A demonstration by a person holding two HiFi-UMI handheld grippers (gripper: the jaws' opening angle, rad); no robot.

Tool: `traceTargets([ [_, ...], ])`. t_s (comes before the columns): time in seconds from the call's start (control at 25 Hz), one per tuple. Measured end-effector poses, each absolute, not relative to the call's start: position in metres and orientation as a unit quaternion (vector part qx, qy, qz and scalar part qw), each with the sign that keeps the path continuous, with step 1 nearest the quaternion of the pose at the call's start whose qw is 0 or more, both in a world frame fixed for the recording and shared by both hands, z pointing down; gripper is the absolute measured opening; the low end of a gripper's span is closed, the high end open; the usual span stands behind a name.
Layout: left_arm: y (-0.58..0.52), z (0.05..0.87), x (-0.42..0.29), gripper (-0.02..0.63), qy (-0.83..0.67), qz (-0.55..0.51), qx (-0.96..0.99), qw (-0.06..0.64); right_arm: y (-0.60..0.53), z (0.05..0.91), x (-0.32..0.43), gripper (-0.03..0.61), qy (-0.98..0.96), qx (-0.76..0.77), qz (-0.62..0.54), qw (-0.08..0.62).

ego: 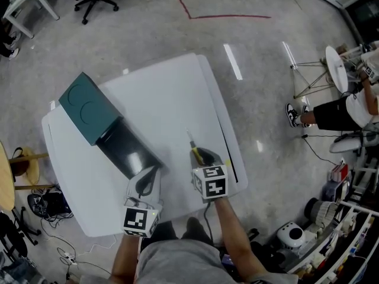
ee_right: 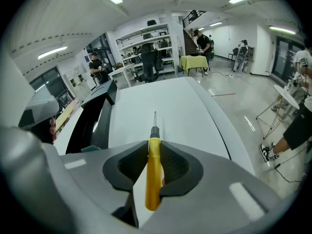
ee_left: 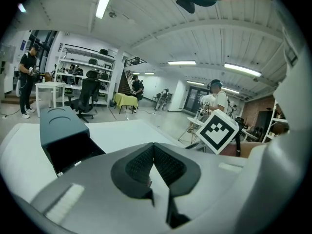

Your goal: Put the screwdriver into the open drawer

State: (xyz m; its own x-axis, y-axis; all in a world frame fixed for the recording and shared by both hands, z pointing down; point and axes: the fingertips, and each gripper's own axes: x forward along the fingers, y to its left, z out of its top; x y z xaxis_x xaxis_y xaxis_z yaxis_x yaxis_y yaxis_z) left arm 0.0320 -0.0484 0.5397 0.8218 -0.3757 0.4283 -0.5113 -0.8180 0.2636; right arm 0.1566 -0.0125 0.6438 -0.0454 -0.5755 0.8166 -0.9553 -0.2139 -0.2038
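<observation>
A screwdriver (ee_right: 154,169) with a yellow handle and thin metal shaft lies on the white table (ego: 172,99); its shaft points away from me. My right gripper (ee_right: 154,152) is shut on the screwdriver's handle, pads pressing both sides. In the head view the right gripper (ego: 200,156) sits near the table's front right, the screwdriver (ego: 193,145) poking out ahead of it. The dark teal cabinet (ego: 89,107) stands at the table's left with its open black drawer (ego: 125,149) pulled toward me. My left gripper (ego: 148,181) rests by the drawer's near end, its jaws shut and empty (ee_left: 154,150).
The table's right edge (ego: 228,152) runs close beside the right gripper. A person (ego: 337,111) sits beyond the table at the right near a small white round table (ego: 336,68). Shelves (ego: 331,229) with clutter stand at the lower right, cables (ego: 65,256) on the floor at the lower left.
</observation>
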Motion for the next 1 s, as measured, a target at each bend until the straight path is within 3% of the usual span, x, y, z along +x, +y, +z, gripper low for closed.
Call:
traceTargets([
  [1.0,-0.039,0.439,-0.006,0.011,-0.305,0.117,0.938,0.111,0.001,0.487,0.124,0.080,-0.658,0.664,0.312,0.167],
])
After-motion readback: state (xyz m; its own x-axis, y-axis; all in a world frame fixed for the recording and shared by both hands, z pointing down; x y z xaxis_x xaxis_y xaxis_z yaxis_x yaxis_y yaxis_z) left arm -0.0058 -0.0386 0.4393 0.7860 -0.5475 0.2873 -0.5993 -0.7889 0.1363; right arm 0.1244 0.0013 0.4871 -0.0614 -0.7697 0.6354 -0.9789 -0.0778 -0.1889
